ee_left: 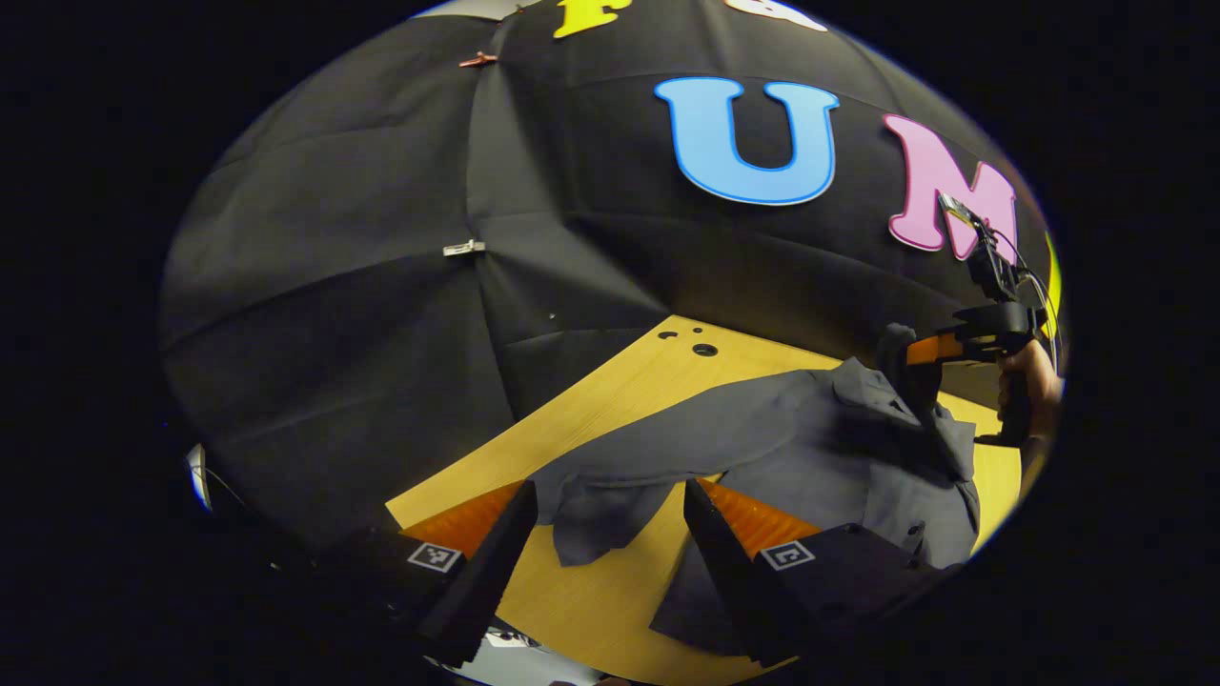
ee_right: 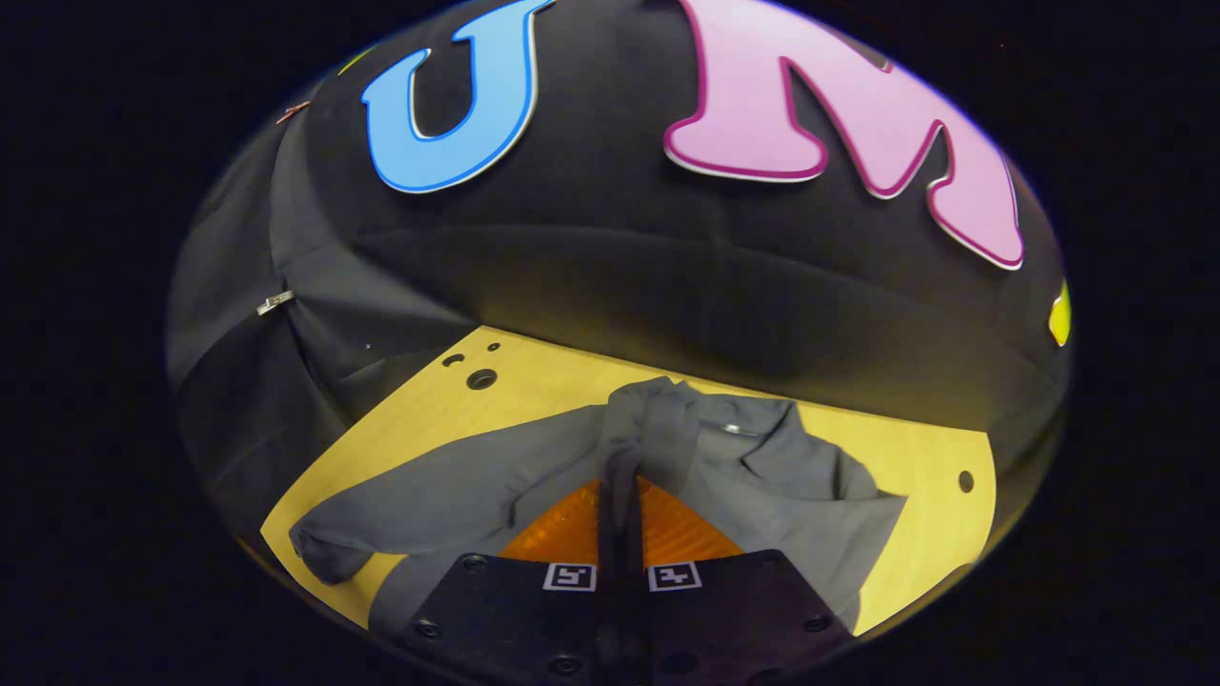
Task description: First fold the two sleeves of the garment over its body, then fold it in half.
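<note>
A grey shirt (ee_left: 810, 448) lies spread on the table (ee_left: 610, 391), its collar toward the far edge and the booth's black wall behind it. In the left gripper view, the left gripper (ee_left: 610, 514) hangs above the near part of the table with its jaws wide apart and nothing between them; one sleeve (ee_left: 610, 495) stretches out from the body across the wood and ends in a rumpled cuff that shows in the gap between the fingers, but whether it touches them cannot be told. Farther off in that view, the right gripper (ee_left: 915, 367) is held by a hand (ee_left: 1029, 376) over the shirt's far side, with a bunch of cloth raised at its tip. In the right gripper view, the right gripper (ee_right: 621, 495) has its jaws clenched on a fold of the shirt (ee_right: 762, 476), the cloth pinched up into a ridge that rises from between the fingers. The other sleeve (ee_right: 419, 514) runs out flat to the left over the table (ee_right: 934, 448), ending near the table's corner. Small round holes (ee_right: 481, 378) mark the wood near the far edge.
</note>
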Available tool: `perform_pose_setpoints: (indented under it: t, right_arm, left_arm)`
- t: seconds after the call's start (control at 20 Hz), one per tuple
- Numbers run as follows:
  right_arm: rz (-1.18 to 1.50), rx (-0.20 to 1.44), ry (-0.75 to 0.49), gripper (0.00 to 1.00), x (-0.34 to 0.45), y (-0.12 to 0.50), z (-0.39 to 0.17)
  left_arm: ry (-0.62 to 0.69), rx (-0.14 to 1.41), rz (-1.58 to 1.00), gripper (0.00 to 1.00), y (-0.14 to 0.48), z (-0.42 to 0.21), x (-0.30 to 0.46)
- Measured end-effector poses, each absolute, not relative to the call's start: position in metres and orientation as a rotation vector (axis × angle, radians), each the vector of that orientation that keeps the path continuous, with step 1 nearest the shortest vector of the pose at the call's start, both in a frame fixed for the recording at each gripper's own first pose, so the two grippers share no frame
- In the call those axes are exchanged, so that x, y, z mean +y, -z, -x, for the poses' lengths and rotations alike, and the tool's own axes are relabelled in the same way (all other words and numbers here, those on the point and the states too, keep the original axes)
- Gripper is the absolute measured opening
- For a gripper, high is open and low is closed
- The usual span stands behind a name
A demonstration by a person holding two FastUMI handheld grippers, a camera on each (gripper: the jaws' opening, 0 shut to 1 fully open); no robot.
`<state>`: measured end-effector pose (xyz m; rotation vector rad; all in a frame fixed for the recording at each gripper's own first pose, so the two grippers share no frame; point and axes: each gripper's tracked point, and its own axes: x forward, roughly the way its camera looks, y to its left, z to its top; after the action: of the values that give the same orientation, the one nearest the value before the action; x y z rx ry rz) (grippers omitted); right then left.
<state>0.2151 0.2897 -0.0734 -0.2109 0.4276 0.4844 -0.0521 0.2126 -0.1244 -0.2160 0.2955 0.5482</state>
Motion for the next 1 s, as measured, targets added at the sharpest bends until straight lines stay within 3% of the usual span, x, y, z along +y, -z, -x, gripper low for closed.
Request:
perform_pose_setpoints:
  t: [0.05,0.45,0.5,0.65,0.75,0.8,1.0]
  right_arm:
    - [0.213,0.441,-0.486,0.0,0.299,0.082,-0.215]
    - [0.162,0.52,-0.539,0.25,0.352,0.122,-0.207]
    - [0.149,0.524,-0.553,0.31,0.357,0.121,-0.202]
    - [0.145,0.513,-0.58,0.82,0.358,0.115,-0.189]
    - [0.159,0.506,-0.584,0.87,0.347,0.111,-0.177]
    - [0.163,0.5,-0.579,1.0,0.34,0.109,-0.172]
    - [0.192,0.482,-0.521,0.99,0.288,0.105,-0.152]
  left_arm:
    - [-0.562,0.3,0.223,0.98,0.128,0.056,0.216]
    - [-0.589,0.33,0.249,0.98,0.151,0.081,0.224]
    - [-0.587,0.33,0.243,0.98,0.151,0.083,0.227]
    - [-0.581,0.326,0.234,0.98,0.151,0.08,0.24]
    - [-0.587,0.328,0.228,0.98,0.154,0.075,0.252]
    - [-0.589,0.325,0.225,0.98,0.157,0.072,0.258]
    - [-0.559,0.358,0.236,0.98,0.179,0.051,0.271]
